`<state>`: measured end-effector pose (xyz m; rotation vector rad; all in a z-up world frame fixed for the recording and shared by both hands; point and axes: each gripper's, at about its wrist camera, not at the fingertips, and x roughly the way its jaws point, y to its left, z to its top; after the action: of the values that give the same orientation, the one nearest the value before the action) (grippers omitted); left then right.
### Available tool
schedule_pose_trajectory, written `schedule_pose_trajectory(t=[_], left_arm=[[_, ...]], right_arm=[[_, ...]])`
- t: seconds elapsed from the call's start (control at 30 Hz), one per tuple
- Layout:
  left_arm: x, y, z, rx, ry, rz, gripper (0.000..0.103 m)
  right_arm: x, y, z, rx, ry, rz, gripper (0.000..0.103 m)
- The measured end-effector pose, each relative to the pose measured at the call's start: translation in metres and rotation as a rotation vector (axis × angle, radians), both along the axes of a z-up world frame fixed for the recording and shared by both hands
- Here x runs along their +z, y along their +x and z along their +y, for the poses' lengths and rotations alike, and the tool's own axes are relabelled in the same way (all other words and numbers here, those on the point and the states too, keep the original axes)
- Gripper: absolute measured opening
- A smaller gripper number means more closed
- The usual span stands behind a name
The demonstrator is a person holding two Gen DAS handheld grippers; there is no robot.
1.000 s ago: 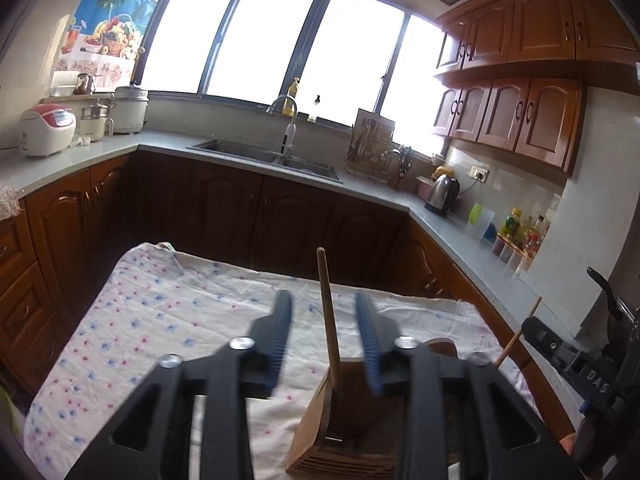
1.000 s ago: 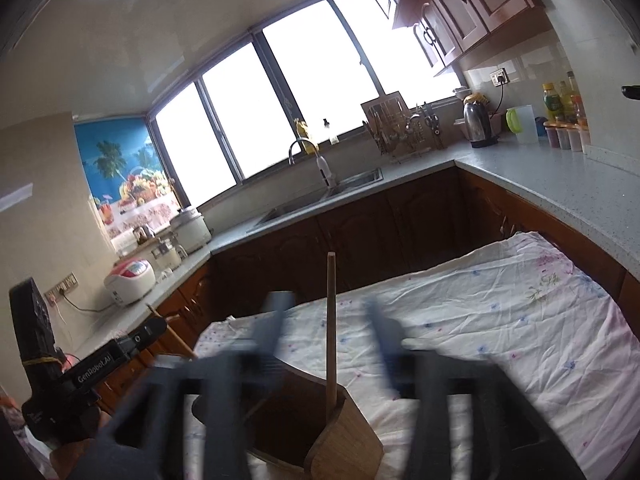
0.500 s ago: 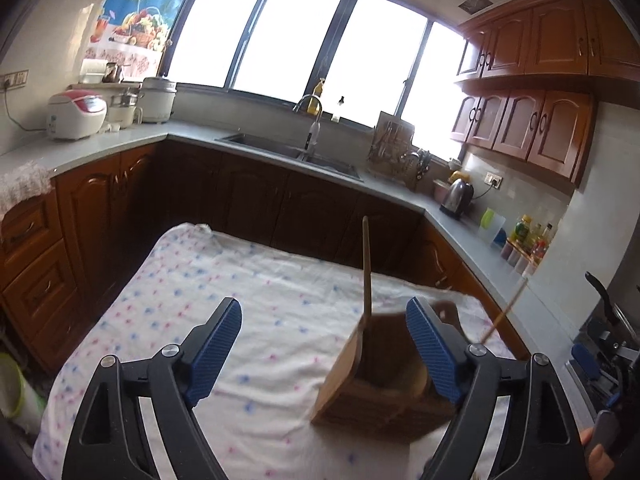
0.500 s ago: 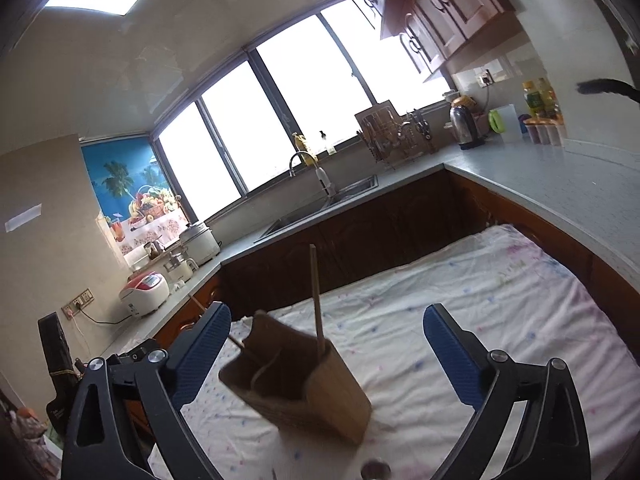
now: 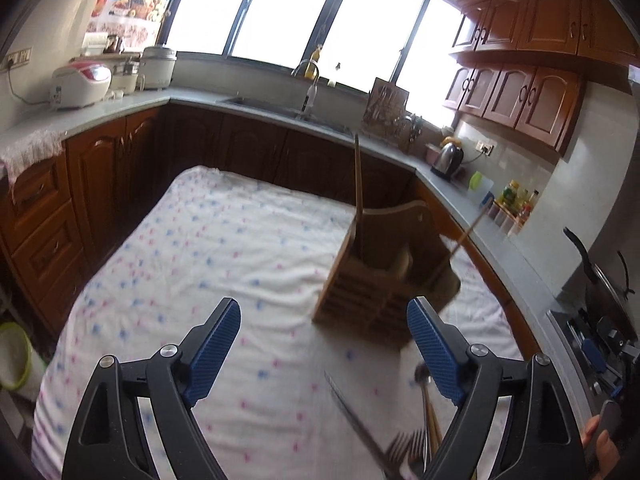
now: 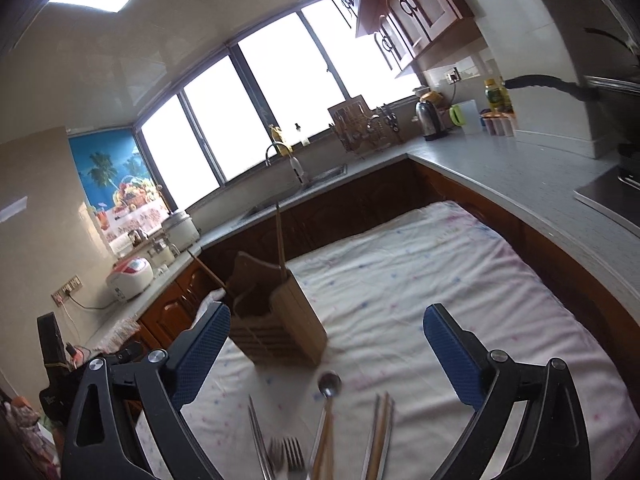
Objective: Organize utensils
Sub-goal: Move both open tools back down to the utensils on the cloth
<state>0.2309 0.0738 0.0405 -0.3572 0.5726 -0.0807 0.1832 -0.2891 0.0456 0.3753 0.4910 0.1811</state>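
My left tool [image 5: 323, 344] & right tool [image 6: 326, 344] both gape wide, jaws just opened, nothing gripped. Wooden holder [image 6: 276, 316] stands on the cloth-covered desk [image 6: 420, 280] w/ two sticks inside; spoon [image 6: 329, 385], forks [image 6: 286, 454], chopsticks [image 6: 380, 432] lie nearer me.

Wooden utensil holder [image 5: 384, 280] stands upright on the bench [image 5: 224, 248], its slatted front facing the viewer. One long wooden stick [image 5: 357, 184] rises near-vertically from a front compartment; a second stick [image 5: 466, 236] leans outward from the far side. Nearer, loose on the cloth: a metal spoon [image 6: 329, 386] with bowl toward the holder, forks [image 6: 286, 454], paired chopsticks [image 6: 382, 428] and a slim metal utensil [image 6: 256, 436], roughly parallel, all apart from the holder.
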Motion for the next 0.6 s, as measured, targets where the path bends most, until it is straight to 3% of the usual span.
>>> schedule_pose_trajectory(t=[0.27,0.6], left_arm=[[-0.009,-0.040,-0.006,-0.010,-0.022,0.075,0.085],[-0.024,-0.066,-0.017,-0.020,-0.019,0.160,0.085]], right_arm=[[-0.024,-0.042,-0.003,-0.002,-0.039,0.064,0.098],[-0.052,-0.064,-0.002,0.006,-0.040,0.138,0.098]])
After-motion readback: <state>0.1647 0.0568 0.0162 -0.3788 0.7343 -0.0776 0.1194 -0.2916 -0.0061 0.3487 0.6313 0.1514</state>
